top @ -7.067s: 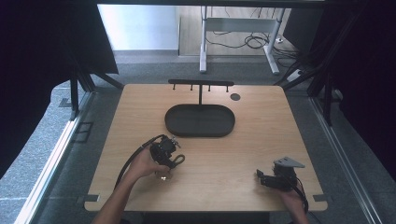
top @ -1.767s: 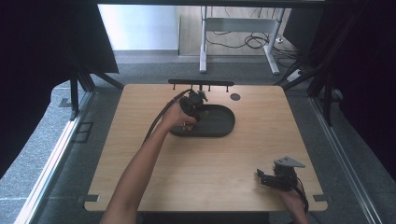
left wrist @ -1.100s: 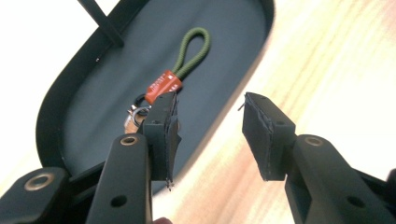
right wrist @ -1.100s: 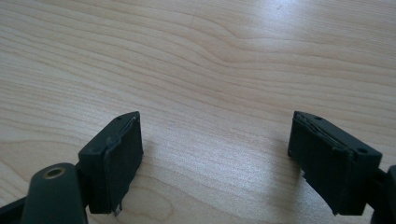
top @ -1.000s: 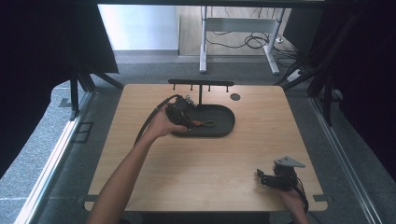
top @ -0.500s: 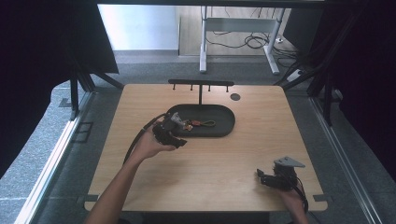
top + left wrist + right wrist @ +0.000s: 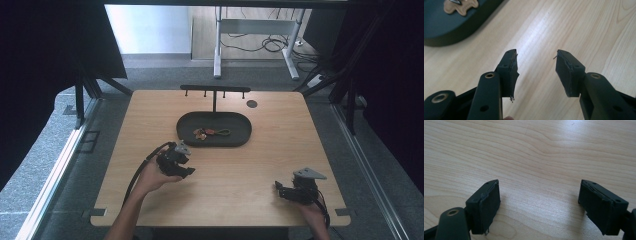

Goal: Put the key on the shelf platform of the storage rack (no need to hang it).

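A black oval tray (image 7: 185,131) sits at the middle of the wooden table, and a keyring (image 7: 207,133) with a tan leather tag and a green loop lies in it. Behind the tray stands a black rack with hooks (image 7: 215,90). My left gripper (image 7: 187,171) hovers low over the bare wood, near-left of the tray, open with nothing between its jaws. In the left gripper view the left gripper (image 7: 536,56) has the tray (image 7: 449,27) and the tan tag (image 7: 461,4) at the upper left. My right gripper (image 7: 278,189) rests at the near right; the right gripper view shows it (image 7: 539,187) open over bare wood.
A small dark disc (image 7: 252,104) is set into the table (image 7: 250,165) right of the rack. Metal frame legs and cables (image 7: 260,42) stand on the floor beyond the far edge. Dark curtains hang on both sides.
My left gripper has drawn back from the tray toward the near left and come lower. The keyring stays in the tray. The right gripper has not moved.
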A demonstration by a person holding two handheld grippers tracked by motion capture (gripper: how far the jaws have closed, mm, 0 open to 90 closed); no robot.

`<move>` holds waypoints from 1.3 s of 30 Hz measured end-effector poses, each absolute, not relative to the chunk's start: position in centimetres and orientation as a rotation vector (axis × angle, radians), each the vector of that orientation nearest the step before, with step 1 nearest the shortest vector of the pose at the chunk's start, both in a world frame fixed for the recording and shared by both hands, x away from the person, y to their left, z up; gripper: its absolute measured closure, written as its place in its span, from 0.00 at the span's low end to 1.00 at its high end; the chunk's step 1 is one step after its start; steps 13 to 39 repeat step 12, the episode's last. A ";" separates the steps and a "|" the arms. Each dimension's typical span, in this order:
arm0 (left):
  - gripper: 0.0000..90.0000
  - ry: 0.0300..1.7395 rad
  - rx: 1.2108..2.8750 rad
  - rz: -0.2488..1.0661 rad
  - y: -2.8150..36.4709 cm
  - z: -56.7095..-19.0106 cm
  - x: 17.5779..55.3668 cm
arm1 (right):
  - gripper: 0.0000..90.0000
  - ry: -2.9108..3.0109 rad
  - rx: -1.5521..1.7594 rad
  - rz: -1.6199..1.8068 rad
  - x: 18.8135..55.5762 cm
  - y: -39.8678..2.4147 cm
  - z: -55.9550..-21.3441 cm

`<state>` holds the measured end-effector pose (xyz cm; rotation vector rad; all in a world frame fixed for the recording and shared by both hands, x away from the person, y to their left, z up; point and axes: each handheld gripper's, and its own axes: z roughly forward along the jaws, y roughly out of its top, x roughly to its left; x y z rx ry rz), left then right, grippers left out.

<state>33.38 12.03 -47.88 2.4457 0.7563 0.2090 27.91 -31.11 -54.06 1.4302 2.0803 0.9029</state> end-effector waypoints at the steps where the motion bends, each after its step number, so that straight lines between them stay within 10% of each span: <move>1: 0.59 0.757 2.441 0.203 12.1 -48.1 33.2 | 0.20 2.080 1.430 0.903 27.9 -31.1 -54.1; 39: 0.56 0.753 2.425 0.196 12.8 -48.1 32.7 | 0.18 2.076 1.434 0.898 28.1 -31.0 -54.1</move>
